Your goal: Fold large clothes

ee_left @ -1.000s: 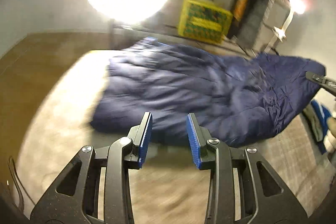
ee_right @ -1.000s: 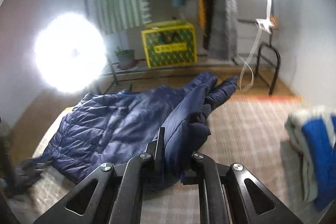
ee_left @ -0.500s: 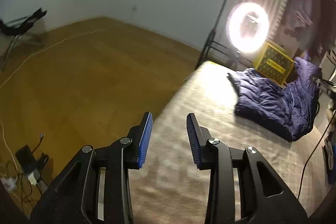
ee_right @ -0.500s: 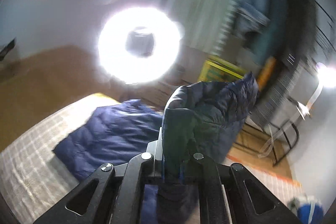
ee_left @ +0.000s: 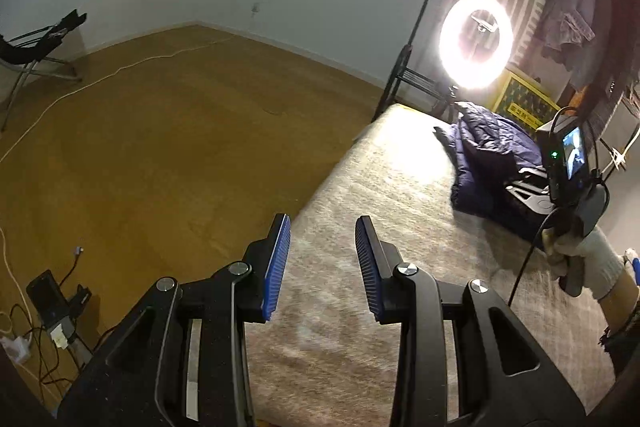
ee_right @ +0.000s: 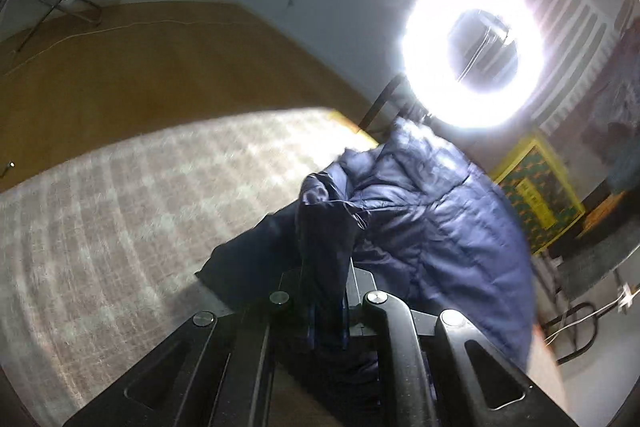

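Left wrist view has the left gripper hanging over the near edge of the pale checked rug, its blue-padded jaws standing wide apart with nothing between them and nothing touching them. Far to the right on that rug lies the navy puffer jacket, bunched up just in front of the glowing ring light. At its right side a gloved right hand grips the other tool. From the right wrist view, the right gripper is closed tight on a fold of the jacket, the dark cloth pinched between the jaws and rising up out of them, while the rest spills off to the right toward the yellow box
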`<state>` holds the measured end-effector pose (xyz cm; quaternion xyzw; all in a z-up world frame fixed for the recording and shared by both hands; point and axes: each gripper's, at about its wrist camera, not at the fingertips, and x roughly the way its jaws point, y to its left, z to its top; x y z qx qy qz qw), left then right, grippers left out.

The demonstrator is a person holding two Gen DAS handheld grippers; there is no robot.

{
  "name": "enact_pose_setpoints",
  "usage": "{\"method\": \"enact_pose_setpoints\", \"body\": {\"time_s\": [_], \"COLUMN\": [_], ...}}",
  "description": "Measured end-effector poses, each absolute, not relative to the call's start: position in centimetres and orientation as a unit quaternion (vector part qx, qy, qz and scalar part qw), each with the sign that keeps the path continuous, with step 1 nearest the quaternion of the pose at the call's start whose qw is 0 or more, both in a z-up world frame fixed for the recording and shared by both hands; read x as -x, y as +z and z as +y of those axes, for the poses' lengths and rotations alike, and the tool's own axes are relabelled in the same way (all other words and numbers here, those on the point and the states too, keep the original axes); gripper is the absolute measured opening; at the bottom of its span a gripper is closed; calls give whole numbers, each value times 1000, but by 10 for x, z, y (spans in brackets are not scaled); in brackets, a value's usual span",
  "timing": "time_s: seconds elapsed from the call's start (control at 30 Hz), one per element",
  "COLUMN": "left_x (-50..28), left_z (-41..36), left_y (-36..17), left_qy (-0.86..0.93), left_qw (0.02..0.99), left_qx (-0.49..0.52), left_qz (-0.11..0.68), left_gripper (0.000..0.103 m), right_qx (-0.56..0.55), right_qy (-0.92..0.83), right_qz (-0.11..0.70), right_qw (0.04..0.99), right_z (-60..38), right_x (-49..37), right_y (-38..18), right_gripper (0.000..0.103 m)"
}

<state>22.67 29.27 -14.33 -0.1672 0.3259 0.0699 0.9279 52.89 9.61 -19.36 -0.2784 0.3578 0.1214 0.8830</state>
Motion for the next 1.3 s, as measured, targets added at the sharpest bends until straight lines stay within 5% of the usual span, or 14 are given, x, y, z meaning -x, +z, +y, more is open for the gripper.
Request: {"method": "enact_pose_setpoints", "body": {"time_s": [0.33,0.43,0.5,0.83,0.9,0.97,1.07,1.2,1.3], "left_x": [-282,-312,-338,-450,-465,-468,-469,-465,-460], "left_z": [242,218,198,133,133,138,142,150,174], "left_y": [-140,-138,-134,-161,-184,-207,-226,-228,-215], "left_qy": [-15,-48,-63,-39,-4,4,6,-3,-35], "left_qw": [923,917,914,901,894,883,877,875,872], "left_qx": [197,208,210,184,164,165,165,168,233], "left_qz": [330,338,341,391,417,440,452,453,430], "left_gripper": [34,34,38,42,42,42,42,42,42], "right_qx": [122,74,69,109,109,108,106,106,105], "right_qy": [221,196,172,103,89,85,103,112,139], "right_qz": [355,335,330,396,407,431,438,440,431], "right_qw": [900,918,926,906,903,892,887,885,885], "right_z": [14,-38,-68,-116,-120,-129,-134,-138,-143], "right_x": [-486,-458,-440,-441,-449,-457,-455,-454,-447], "right_y": [-137,-122,-124,-175,-184,-195,-205,-205,-194], "right_gripper": [40,67,73,72,64,37,20,14,20]}}
